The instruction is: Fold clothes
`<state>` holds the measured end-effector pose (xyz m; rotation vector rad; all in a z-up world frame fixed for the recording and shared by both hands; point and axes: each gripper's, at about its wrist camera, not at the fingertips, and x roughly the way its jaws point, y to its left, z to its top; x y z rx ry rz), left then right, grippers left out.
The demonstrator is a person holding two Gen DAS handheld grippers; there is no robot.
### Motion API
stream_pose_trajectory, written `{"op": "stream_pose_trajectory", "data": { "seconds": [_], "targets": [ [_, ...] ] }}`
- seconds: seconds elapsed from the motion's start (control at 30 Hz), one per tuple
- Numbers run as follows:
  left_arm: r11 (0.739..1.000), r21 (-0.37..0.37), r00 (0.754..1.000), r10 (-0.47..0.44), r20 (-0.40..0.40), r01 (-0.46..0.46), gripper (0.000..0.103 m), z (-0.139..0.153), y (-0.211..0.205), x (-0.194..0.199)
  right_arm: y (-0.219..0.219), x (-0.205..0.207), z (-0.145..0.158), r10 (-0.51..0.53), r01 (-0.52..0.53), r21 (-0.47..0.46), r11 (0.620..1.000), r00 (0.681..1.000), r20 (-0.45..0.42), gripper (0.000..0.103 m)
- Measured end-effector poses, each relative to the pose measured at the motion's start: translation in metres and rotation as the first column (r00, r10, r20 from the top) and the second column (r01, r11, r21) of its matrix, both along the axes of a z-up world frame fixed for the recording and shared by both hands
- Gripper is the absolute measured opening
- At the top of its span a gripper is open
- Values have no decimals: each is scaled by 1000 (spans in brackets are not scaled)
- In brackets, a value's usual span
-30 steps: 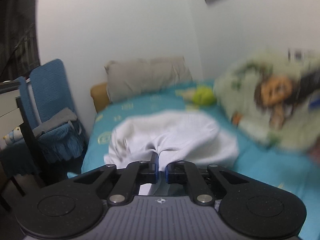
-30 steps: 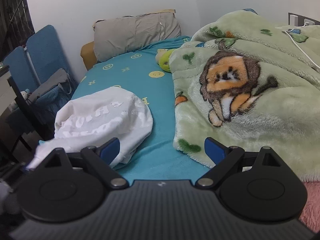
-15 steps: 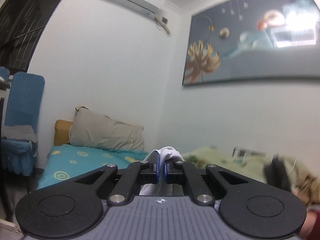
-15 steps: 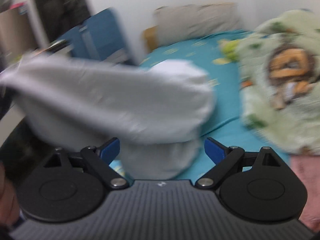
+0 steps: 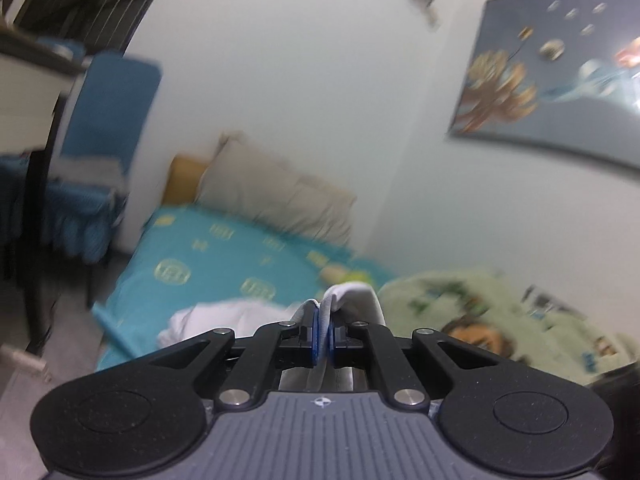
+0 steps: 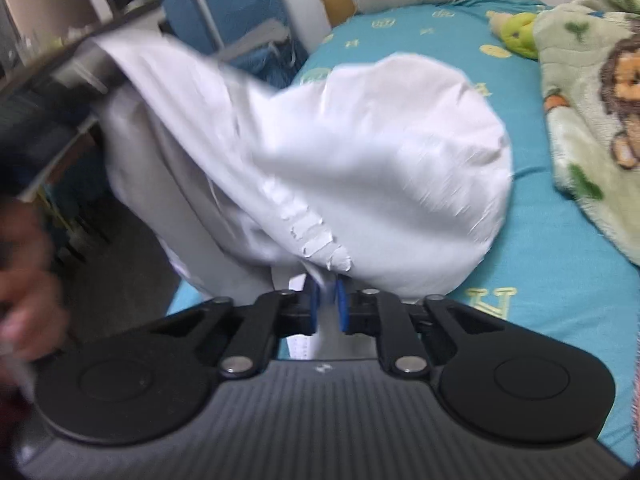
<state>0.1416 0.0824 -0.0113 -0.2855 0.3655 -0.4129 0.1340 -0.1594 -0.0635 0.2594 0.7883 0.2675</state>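
A white garment (image 6: 360, 152) hangs stretched in the air above the teal bed sheet (image 6: 540, 248), billowing toward the right. My right gripper (image 6: 328, 304) is shut on its lower edge. My left gripper (image 5: 325, 336) is shut on another white fold of the garment (image 5: 344, 294), held above the bed; more of the cloth (image 5: 224, 316) shows below it. In the right wrist view the left gripper (image 6: 60, 92) appears at the upper left holding the cloth's far end.
A grey pillow (image 5: 276, 196) lies at the bed's head. A green lion-print blanket (image 6: 592, 100) covers the right side, with a green plush toy (image 6: 516, 32) beside it. Blue chairs (image 5: 104, 128) and a desk edge (image 5: 28, 92) stand left of the bed.
My right gripper has closed on the garment's edge; it was open before. My left gripper lifted the garment off the bed and has tilted back down toward it.
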Motion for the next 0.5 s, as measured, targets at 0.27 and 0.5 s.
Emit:
{"op": "stream_pose_trajectory", "data": {
  "seconds": [0.27,0.5],
  "targets": [
    [966,257,958,78,-277,-5,7,-61,-11,56,-60,-7,12,-212,211,96,973,977,2,9],
    [937,348,950,146,-276,-43,30,-55,-6,39,-49,7,-4,-105,119,210,970,992,-73,22]
  ]
}}
